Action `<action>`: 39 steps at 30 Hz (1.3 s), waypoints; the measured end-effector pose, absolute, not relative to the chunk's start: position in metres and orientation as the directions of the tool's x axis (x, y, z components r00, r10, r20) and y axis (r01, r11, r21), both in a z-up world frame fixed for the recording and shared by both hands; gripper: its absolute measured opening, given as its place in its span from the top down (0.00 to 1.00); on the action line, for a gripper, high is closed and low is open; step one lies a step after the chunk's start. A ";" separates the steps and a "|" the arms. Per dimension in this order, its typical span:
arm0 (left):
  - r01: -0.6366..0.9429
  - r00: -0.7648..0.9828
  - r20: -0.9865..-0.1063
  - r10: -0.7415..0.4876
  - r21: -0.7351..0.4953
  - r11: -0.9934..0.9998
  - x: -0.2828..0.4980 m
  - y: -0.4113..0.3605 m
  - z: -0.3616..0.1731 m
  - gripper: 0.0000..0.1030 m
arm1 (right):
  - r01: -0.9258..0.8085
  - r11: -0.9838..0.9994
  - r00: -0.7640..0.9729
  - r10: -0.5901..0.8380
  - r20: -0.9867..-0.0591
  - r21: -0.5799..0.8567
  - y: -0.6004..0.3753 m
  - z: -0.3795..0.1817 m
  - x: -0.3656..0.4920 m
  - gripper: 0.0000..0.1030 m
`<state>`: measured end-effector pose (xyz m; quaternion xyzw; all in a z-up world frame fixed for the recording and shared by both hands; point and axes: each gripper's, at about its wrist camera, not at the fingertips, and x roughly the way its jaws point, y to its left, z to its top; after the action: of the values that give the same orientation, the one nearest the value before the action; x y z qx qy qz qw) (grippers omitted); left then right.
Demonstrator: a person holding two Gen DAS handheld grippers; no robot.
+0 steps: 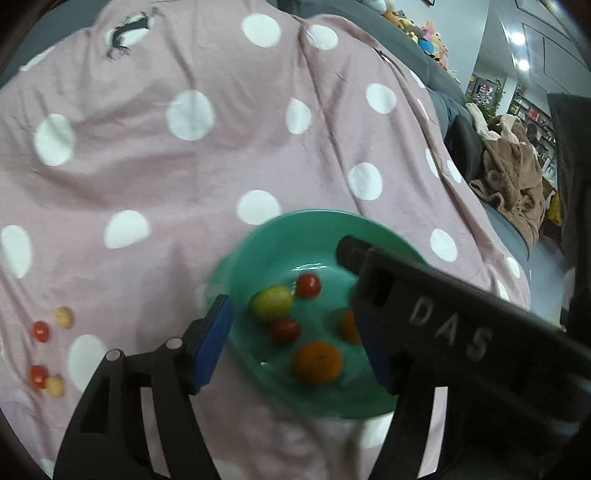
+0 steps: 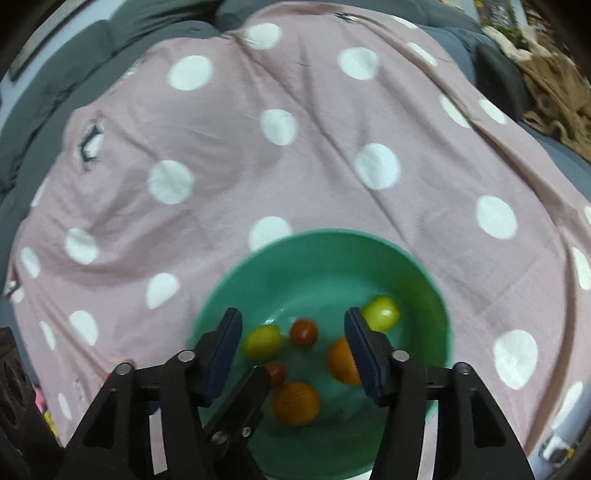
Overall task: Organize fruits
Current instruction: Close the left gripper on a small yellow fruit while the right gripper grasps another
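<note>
A green bowl [image 1: 258,236] [image 2: 314,254] sits on a pink polka-dot cloth. It holds two oranges [image 1: 317,362] [image 2: 295,402], two red tomatoes [image 1: 308,284] [image 2: 303,332] and yellow-green fruits [image 1: 271,302] [image 2: 382,314]. My left gripper [image 1: 295,339] is open over the bowl, holding nothing. My right gripper [image 2: 293,350] is open above the bowl and empty; its body [image 1: 443,325] crosses the left wrist view. Two red tomatoes [image 1: 40,330] and two small yellow fruits [image 1: 63,316] lie on the cloth at the far left.
The cloth [image 1: 184,177] covers a grey sofa-like surface [image 2: 92,40]. A brown blanket [image 1: 513,184] lies to the right. Shelves and soft toys [image 1: 424,33] stand in the background.
</note>
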<state>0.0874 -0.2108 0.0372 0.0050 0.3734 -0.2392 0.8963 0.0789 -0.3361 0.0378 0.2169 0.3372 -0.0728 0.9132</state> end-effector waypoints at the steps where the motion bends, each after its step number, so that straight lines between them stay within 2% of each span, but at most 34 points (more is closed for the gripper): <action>1: 0.423 0.609 -0.670 -0.424 -0.179 0.888 0.085 -0.198 0.042 0.34 | 0.272 0.899 0.768 0.013 -0.641 0.343 -0.333 0.040 0.078 0.42; 5: 0.342 0.649 -0.662 -0.375 -0.186 0.921 0.079 -0.147 0.057 0.34 | 0.238 0.925 0.782 0.000 -0.623 0.298 -0.316 0.049 0.080 0.42; 12: 0.130 0.712 -0.676 -0.192 -0.142 0.981 0.066 -0.035 0.060 0.35 | 0.159 0.964 0.778 0.012 -0.628 0.215 -0.279 0.050 0.092 0.42; 14: 0.073 0.723 -0.670 -0.170 -0.170 0.983 0.065 -0.009 0.053 0.35 | 0.142 0.972 0.775 0.009 -0.632 0.188 -0.267 0.049 0.094 0.42; 17: 0.009 0.731 -0.647 -0.215 -0.307 0.952 0.066 0.026 0.039 0.36 | 0.099 0.986 0.772 0.007 -0.635 0.132 -0.245 0.047 0.097 0.42; 19: -0.030 0.709 -0.680 -0.188 -0.296 0.955 0.071 0.040 0.030 0.36 | 0.063 0.992 0.772 0.019 -0.636 0.105 -0.230 0.045 0.099 0.42; 22: -0.074 0.750 -0.649 -0.130 -0.276 0.958 0.070 0.056 0.031 0.37 | 0.010 0.994 0.772 0.060 -0.632 0.106 -0.212 0.042 0.101 0.42; 24: -0.098 0.739 -0.659 -0.140 -0.310 0.946 0.071 0.071 0.028 0.46 | -0.030 0.991 0.763 0.107 -0.638 0.131 -0.202 0.040 0.103 0.42; 26: -0.095 0.722 -0.668 -0.181 -0.355 0.930 0.075 0.083 0.022 0.51 | -0.083 0.981 0.746 0.178 -0.642 0.176 -0.190 0.037 0.106 0.42; 31: -0.079 0.680 -0.706 -0.196 -0.337 0.938 0.081 0.086 0.009 0.70 | -0.186 0.938 0.671 0.339 -0.659 0.293 -0.163 0.023 0.121 0.42; 32: -0.072 0.667 -0.715 -0.212 -0.345 0.936 0.083 0.084 0.007 0.76 | -0.190 0.933 0.656 0.352 -0.668 0.305 -0.157 0.019 0.125 0.44; 33: -0.063 0.653 -0.721 -0.231 -0.356 0.932 0.084 0.082 0.004 0.79 | -0.198 0.928 0.631 0.367 -0.683 0.316 -0.151 0.015 0.131 0.50; 35: -0.045 0.634 -0.731 -0.251 -0.359 0.932 0.086 0.074 0.000 0.79 | -0.210 0.920 0.590 0.389 -0.707 0.331 -0.138 0.009 0.146 0.56; 37: -0.040 0.614 -0.753 -0.236 -0.328 0.944 0.087 0.063 -0.004 0.79 | -0.214 0.905 0.547 0.422 -0.723 0.367 -0.127 0.000 0.165 0.57; 39: -0.036 0.583 -0.779 -0.229 -0.307 0.951 0.091 0.057 -0.013 0.79 | -0.209 0.896 0.500 0.442 -0.745 0.391 -0.117 -0.010 0.180 0.62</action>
<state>0.0910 0.0567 -0.0128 -0.1465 0.4531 -0.0551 0.8776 0.1804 -0.1169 -0.0103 0.1255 0.4625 0.1900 0.8569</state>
